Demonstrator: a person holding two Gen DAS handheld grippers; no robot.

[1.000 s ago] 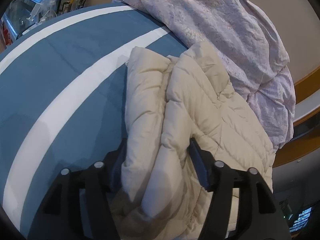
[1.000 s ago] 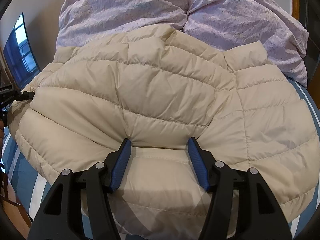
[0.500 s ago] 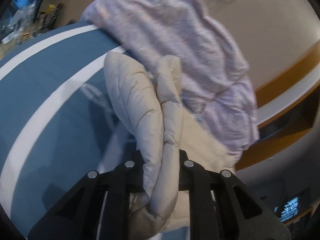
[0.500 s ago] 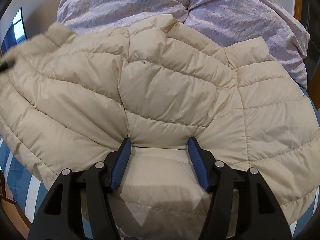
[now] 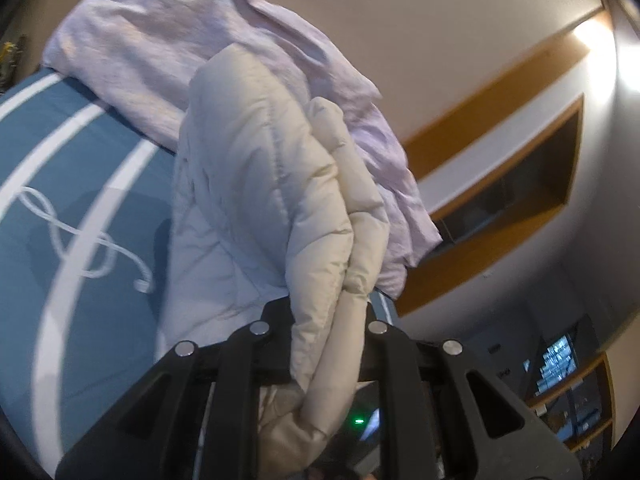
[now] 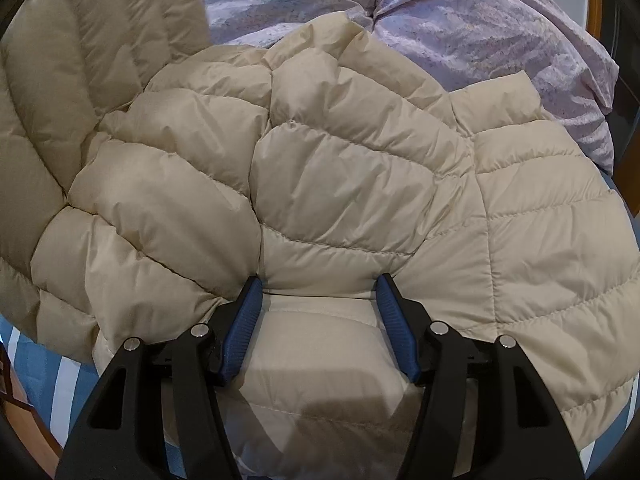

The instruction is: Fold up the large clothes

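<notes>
A cream quilted puffer jacket (image 6: 360,184) lies spread on the bed (image 5: 80,184), its top edge against the lilac duvet (image 6: 500,28) heaped at the far side. Its stitched panels are puffy and creased, and its near hem reaches the bed's near edge. One side part (image 5: 280,184) is gathered into a thick bunched fold and raised off the bed, standing up beside the duvet.
</notes>
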